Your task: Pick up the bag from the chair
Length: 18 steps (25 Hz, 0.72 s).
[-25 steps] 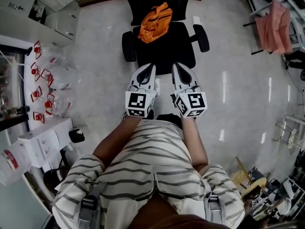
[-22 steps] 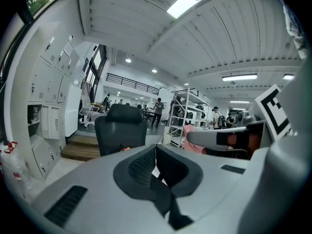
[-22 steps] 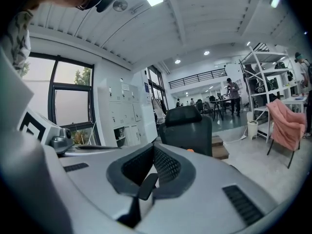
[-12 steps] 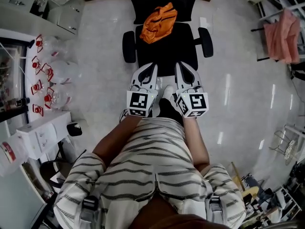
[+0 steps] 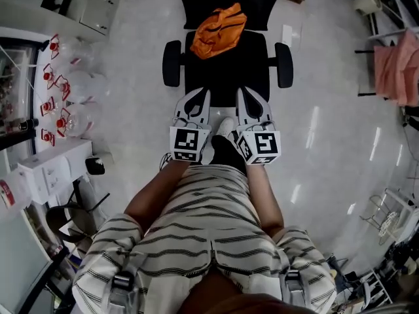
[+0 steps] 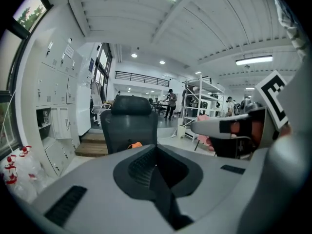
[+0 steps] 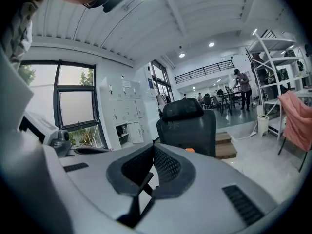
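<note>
An orange bag (image 5: 218, 30) lies crumpled at the back of the seat of a black office chair (image 5: 226, 77). My left gripper (image 5: 200, 92) and right gripper (image 5: 243, 91) are held side by side at the seat's front edge, well short of the bag. Both are shut with nothing between their jaws. In the left gripper view the chair (image 6: 129, 126) stands ahead, and a sliver of the bag (image 6: 135, 145) shows just over the gripper (image 6: 156, 148). The right gripper view has the chair (image 7: 187, 126) and an orange bit of bag (image 7: 189, 150) above the gripper (image 7: 153, 147).
Several red-capped water jugs (image 5: 65, 90) and white cabinets (image 5: 52, 175) stand at the left. A pink cloth (image 5: 396, 67) hangs on a rack at the right. The chair's armrests (image 5: 171, 63) flank the seat. A shoe (image 5: 226, 127) shows between the grippers.
The person has stepped forward, and a shoe now shows between the grippers. Both grippers stay shut and side by side at the seat's front edge.
</note>
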{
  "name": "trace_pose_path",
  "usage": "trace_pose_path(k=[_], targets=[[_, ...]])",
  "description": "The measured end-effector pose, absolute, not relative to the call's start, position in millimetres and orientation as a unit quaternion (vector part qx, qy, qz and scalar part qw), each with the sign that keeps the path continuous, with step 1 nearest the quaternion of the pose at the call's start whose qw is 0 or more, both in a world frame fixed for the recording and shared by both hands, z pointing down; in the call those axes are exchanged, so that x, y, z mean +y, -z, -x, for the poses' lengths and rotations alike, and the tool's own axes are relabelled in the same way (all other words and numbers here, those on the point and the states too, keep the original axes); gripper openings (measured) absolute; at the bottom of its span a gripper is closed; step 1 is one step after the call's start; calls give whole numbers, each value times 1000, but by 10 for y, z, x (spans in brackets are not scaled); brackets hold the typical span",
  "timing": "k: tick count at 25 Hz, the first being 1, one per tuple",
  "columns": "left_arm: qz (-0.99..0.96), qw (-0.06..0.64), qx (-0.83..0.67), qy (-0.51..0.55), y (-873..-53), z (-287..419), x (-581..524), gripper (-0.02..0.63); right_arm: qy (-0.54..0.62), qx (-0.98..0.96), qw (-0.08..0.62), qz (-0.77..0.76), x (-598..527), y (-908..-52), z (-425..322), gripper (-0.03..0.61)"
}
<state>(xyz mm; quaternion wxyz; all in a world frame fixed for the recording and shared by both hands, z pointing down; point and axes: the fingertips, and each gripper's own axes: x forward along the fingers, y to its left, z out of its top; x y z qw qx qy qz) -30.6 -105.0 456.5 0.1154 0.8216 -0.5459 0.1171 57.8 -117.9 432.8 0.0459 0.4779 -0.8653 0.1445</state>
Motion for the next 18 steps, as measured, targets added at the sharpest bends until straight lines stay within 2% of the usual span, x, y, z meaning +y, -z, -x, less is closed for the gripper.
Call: trace_pose_path(k=[18], targets=[[-797,142,-571,-137,-4942,167,-1603,23,-176,-865,68,-465,-1416,-4747,-767,18]])
